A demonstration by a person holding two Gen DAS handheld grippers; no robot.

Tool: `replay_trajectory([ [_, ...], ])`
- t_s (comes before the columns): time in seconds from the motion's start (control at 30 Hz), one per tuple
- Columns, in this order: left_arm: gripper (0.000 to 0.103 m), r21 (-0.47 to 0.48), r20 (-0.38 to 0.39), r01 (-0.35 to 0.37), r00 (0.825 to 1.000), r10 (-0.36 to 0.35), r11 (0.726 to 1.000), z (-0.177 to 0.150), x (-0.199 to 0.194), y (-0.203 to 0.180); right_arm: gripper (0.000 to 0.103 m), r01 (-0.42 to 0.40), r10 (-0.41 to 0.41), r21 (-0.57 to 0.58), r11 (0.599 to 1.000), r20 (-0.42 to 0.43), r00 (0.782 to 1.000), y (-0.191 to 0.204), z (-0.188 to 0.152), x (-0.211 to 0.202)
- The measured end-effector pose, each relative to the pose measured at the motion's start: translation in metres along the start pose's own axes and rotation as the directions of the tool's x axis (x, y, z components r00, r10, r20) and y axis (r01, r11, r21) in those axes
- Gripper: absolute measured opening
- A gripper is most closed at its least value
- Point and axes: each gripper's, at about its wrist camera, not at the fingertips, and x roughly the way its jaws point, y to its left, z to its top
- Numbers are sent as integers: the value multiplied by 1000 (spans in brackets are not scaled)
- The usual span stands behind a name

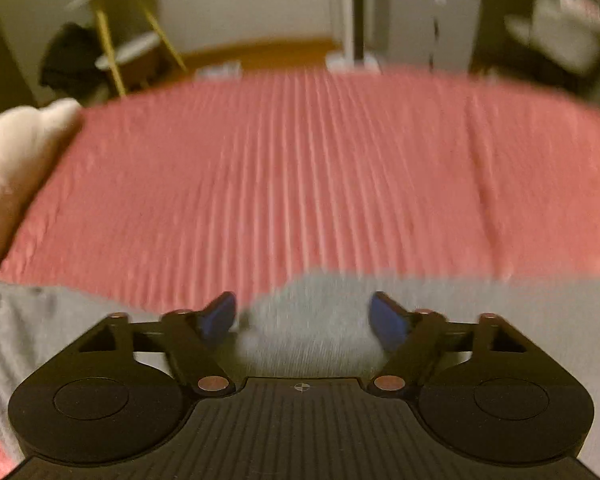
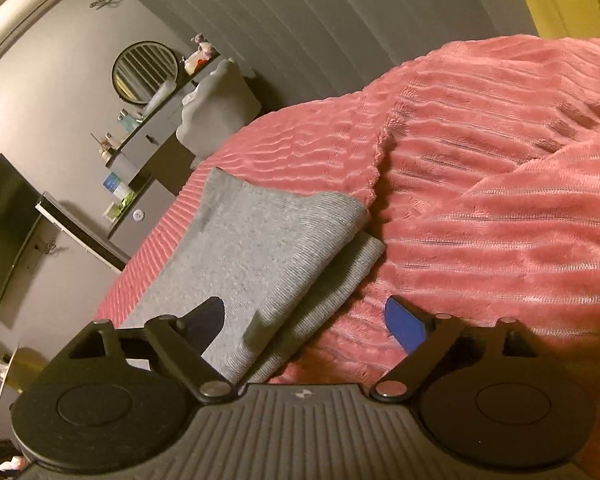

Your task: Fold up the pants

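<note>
Both jaws released, nothing gripped — left gripper (image 1: 304, 318) over gray pants (image 1: 308, 336), right gripper (image 2: 312, 324) straddling the folded edge (image 2: 284, 324). Pinch all layers squarely — avoid snagging the pink bedspread (image 2: 480, 200).

open bedspread (image 1: 300, 168) ahead, pillow (image 1: 16, 160) left (blurred)

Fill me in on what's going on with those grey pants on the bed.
A person with a two-finger tool in each hand is folding grey pants on a pink ribbed blanket. The pants already lie doubled over, one layer on another. The right tool stands open over their near edge, gripping nothing. The left tool is also open above the grey cloth; that view is blurred, and its blue pads do not seem to pinch anything.
</note>
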Motion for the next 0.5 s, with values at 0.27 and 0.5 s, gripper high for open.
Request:
replay_trajectory([
  [0.27,2,109,158,-123,982,105,986,-5,31,-19,94,24,-23,-51,998,17,1000,8,-7,3],
  [0.5,18,-52,213,-120,969,129,991,-4,4,1,94,32,-32,-55,998,-3,999,10,-4,-2],
])
